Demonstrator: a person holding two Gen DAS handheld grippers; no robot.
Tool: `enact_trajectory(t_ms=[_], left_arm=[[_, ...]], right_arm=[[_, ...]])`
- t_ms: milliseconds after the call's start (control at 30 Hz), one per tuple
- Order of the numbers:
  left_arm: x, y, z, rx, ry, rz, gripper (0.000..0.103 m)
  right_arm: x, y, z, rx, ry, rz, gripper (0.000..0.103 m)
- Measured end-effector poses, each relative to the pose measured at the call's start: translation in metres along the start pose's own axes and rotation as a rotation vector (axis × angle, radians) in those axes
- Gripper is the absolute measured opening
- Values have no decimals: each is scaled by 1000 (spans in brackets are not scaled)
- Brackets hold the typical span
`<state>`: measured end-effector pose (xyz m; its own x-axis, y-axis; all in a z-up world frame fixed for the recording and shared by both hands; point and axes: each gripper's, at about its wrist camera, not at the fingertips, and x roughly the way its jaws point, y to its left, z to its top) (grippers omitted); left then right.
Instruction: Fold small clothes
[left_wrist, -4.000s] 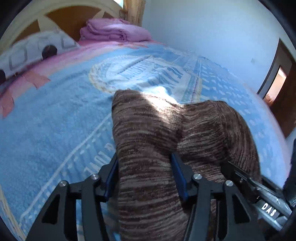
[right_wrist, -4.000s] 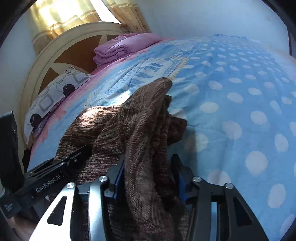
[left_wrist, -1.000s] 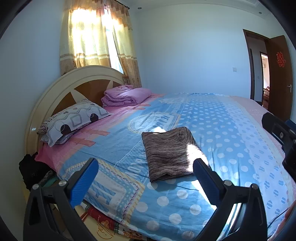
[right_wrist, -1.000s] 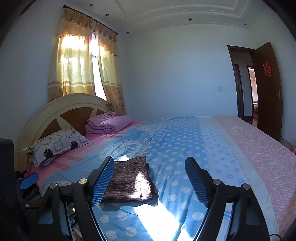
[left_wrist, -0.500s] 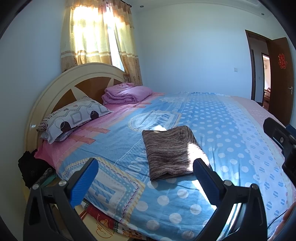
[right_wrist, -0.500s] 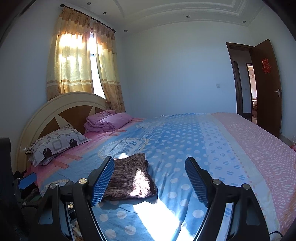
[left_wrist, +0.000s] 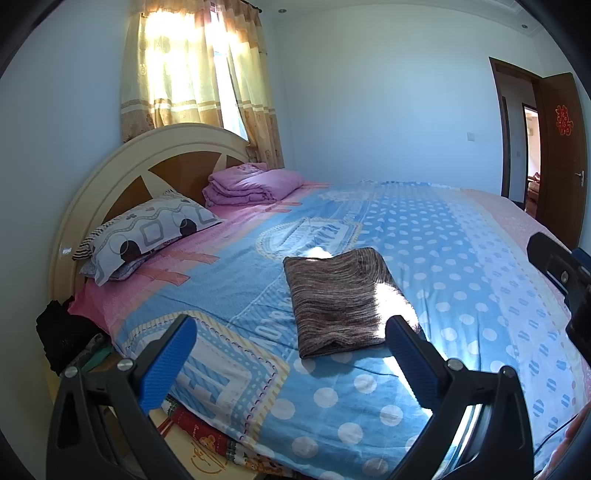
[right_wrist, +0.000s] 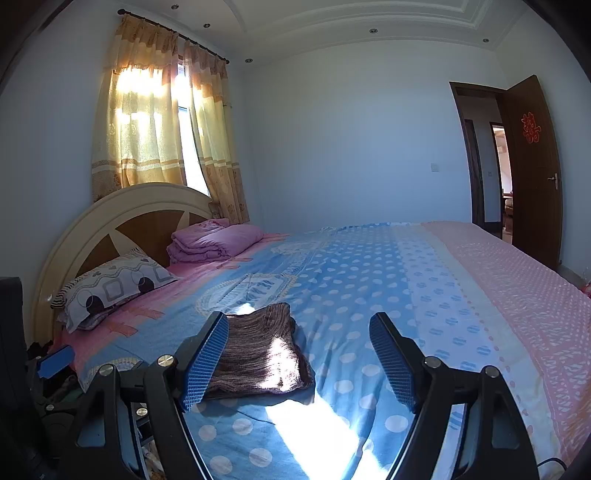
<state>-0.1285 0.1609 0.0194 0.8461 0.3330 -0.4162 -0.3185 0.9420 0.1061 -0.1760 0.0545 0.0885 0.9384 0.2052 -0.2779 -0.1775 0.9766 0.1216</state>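
Left wrist view: left gripper (left_wrist: 290, 349) spread wide, holding nothing, blue ribbed pads (left_wrist: 168, 363).
Right gripper (right_wrist: 297, 354): likewise wide apart and empty, back from the near bed edge.
Garment: brown striped knit (left_wrist: 338, 299), folded into a flat rectangle, fuzzy weave, on the near part of the bed.
Bed cover: blue polka-dot sheet (left_wrist: 436, 258), smooth.
Headboard: cream arch (left_wrist: 122, 158), far left.

Pretty bright bedroom, pale blue walls (right_wrist: 351, 129). Big bed (right_wrist: 369, 280) with a blue polka-dot and pink cover, rounded cream headboard (left_wrist: 122, 162). Patterned pillow (left_wrist: 147, 229) and a folded pink quilt (left_wrist: 251, 182) up by it. Sun glows through yellow curtains (right_wrist: 155, 122). Brown door (right_wrist: 532, 170) stands open on the right, red decoration on it.
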Motion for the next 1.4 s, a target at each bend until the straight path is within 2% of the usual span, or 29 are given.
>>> enact_trajectory(t_ms=[1133,1400], left_arm=[[5,2,-2,2,12,-7,103],[8,-4,-2,28,4,-4,103]], right_arm=[[2,4,-4,8,4,-6,80],[3,8,-7,13,15,-12,80]])
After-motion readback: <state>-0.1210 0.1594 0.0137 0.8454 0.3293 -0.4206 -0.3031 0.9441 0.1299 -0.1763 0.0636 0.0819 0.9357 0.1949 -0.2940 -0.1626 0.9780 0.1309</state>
